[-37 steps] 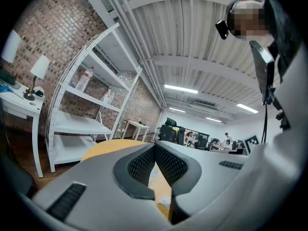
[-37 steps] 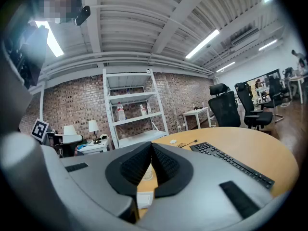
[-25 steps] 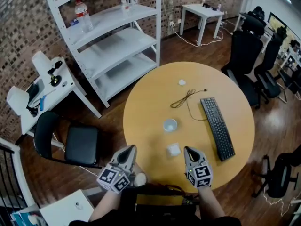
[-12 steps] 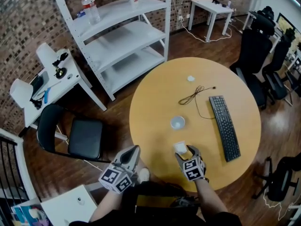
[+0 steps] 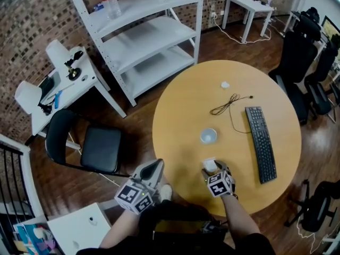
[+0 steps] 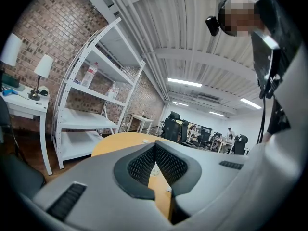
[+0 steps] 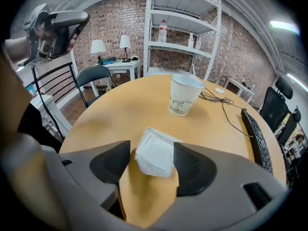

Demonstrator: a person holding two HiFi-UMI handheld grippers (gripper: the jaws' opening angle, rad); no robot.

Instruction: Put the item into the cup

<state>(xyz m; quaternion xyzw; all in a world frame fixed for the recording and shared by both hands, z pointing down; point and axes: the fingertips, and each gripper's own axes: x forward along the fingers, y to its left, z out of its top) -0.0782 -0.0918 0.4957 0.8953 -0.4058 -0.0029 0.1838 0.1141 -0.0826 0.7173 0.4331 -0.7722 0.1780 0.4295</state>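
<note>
Straddles the white mesh-edged item (image 7: 155,154) with the right claw (image 7: 150,167) spread wide, not gripping: right-hand pad against or just beside it, left-hand pad clear, item lying on the round worktop (image 5: 180,116) near its front edge. Shows the paper cup (image 7: 184,95) upright and apart from the item, further in toward the worktop's middle, with keyboard (image 5: 261,143) and cable (image 5: 228,102) off to the right. Holds the left claw (image 6: 155,150) closed on nothing, raised past the worktop's left edge.
</note>
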